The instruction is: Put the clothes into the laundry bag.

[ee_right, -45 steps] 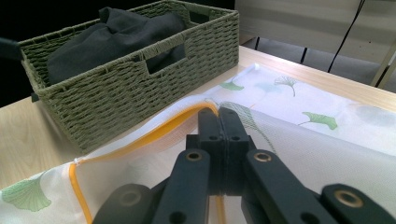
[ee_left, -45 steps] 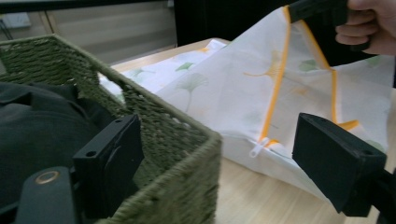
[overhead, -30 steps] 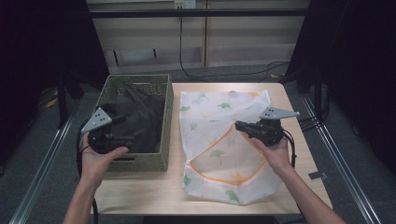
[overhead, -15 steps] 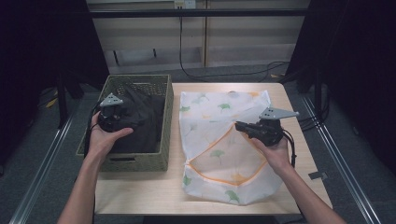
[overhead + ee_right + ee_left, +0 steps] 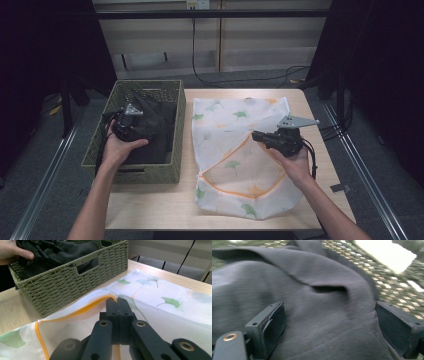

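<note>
1. Two tools at work — left hand-held gripper (image 5: 131, 126), jaws spread and just narrowing, over the dark garment (image 5: 312, 305) in the woven basket (image 5: 172, 150).
2. Right hand-held gripper (image 5: 117, 305) pinches shut the mesh laundry bag's (image 5: 240, 150) orange-edged opening on the surface.
3. Next, likely — close on cloth, lift toward bag.

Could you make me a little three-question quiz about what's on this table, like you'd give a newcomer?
1. True or false: the right gripper has its jaws pressed shut on the orange-edged opening of the mesh bag.
2. What lies inside the woven basket? A) dark clothing B) fruit C) books
3. Which gripper has its jaws spread wide over the dark clothing?

Key:
1. True. The jaws meet on the bag's orange rim.
2. A.
3. The left gripper. Its jaws stand wide apart with the fabric between them; its jaws have just been closing a little, but the pads do not yet pinch it.
</note>
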Demonstrator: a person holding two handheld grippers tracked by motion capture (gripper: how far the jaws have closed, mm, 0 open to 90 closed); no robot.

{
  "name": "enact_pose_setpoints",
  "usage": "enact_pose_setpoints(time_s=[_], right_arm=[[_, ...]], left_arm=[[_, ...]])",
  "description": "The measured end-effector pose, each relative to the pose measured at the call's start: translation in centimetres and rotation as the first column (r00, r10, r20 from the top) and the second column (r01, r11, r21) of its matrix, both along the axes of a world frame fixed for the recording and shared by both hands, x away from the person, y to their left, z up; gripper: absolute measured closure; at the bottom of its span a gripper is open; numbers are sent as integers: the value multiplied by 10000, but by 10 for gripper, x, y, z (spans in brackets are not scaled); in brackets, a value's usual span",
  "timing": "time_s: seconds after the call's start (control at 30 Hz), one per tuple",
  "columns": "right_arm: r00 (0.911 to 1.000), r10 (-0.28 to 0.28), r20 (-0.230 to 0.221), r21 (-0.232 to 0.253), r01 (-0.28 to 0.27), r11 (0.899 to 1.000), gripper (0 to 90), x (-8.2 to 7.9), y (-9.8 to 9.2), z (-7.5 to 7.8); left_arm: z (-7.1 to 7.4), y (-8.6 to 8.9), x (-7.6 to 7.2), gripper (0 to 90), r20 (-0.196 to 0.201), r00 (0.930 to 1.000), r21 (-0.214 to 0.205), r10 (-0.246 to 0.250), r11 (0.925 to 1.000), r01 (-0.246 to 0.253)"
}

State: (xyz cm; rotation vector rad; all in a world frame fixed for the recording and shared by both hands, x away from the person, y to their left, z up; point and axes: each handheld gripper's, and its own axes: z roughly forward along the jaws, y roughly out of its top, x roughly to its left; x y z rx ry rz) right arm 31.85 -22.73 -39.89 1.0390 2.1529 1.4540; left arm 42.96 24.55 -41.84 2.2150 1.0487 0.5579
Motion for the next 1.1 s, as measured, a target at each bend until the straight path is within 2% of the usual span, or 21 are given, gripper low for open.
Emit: enact_pose_setpoints(time_s=[0.13, 0.2, 0.23, 0.27, 0.3, 0.33, 0.37, 0.4, 0.47, 0.5, 0.53, 0.57, 0.6, 0.63, 0.7, 0.8, 0.87, 1.0, 1.03, 1.07, 1.1], right_arm=[[10000, 7, -19, -70, -7, 10000, 900, 1, 0, -1], [10000, 0, -62, -89, -1, 10000, 900, 1, 0, -2], [10000, 5, -65, -111, -5, 9999, 900, 1, 0, -3], [9999, 32, -95, -125, -33, 9999, 900, 1, 1, -3], [9999, 49, -112, -123, -50, 9999, 900, 1, 2, -3], [9999, 39, -131, -155, -41, 9999, 900, 1, 2, -4], [9999, 34, -127, -185, -36, 9998, 900, 2, 2, -4], [9999, 34, -127, -185, -36, 9998, 900, 2, 2, -4], [9999, 67, -153, -183, -70, 9998, 900, 2, 3, -4], [9999, 38, -168, -230, -42, 9997, 900, 2, 3, -5], [9999, 57, -157, -229, -61, 9997, 900, 2, 3, -5], [9999, 57, -157, -229, -61, 9997, 900, 2, 3, -5], [9998, 60, -163, -233, -64, 9997, 900, 2, 3, -5], [9999, 51, -154, -239, -55, 9997, 900, 2, 3, -5], [9998, 45, -181, -257, -50, 9997, 900, 2, 3, -5], [9998, 57, -178, -299, -63, 9995, 900, 1, 4, -5], [9998, 28, -191, -310, -34, 9995, 900, 1, 5, -5], [9998, 40, -184, -330, -46, 9994, 900, 1, 5, -5], [9998, 64, -187, -343, -70, 9994, 900, 1, 5, -6], [9998, 64, -187, -343, -70, 9994, 900, 1, 5, -6], [9998, 33, -201, -322, -39, 9995, 900, 1, 4, -5]], left_arm=[[0, 11, 5, 47, 7, 9991, 12, 423, 9991, -423], [-5, 14, 9, 16, -151, 9980, 129, 607, 9981, -605], [-9, 15, 12, 14, -397, 9981, -135, 475, 9988, -480], [-16, 16, 17, 0, -1016, 9945, -462, 245, 9985, -293], [-20, 17, 20, 0, -1397, 9901, -642, -124, 9979, 35], [-20, 17, 20, 0, -1397, 9901, -642, -124, 9979, 35], [-25, 17, 25, 0, -2029, 9773, -1020, -602, 9940, 400], [-25, 17, 25, 0, -2029, 9773, -1020, -602, 9940, 400], [-27, 15, 27, 0, -2211, 9717, -1124, -832, 9919, 593], [-29, 11, 28, 0, -2438, 9617, -1066, -1251, 9891, 1017], [-30, 9, 28, 0, -2554, 9570, -1022, -1378, 9881, 1150], [-30, 9, 28, 1, -2554, 9570, -1022, -1378, 9881, 1150], [-32, 6, 27, 1, -2767, 9493, -1073, -1491, 9865, 1236], [-34, 3, 28, 0, -2753, 9486, -862, -1562, 9867, 1375], [-37, 1, 28, 0, -2770, 9497, -867, -1463, 9881, 1270], [-44, 3, 29, 0, -2467, 9583, -750, -1441, 9888, 1294], [-45, 3, 29, 0, -2593, 9582, -805, -1206, 9914, 1030], [-46, 2, 30, 0, -2627, 9564, -671, -1274, 9913, 1137], [-47, 0, 29, 0, -2810, 9484, -720, -1467, 9887, 1316], [-47, 0, 29, 0, -2810, 9484, -720, -1467, 9887, 1316], [-48, 0, 28, 0, -3051, 9359, -845, -1759, 9839, 1573]])
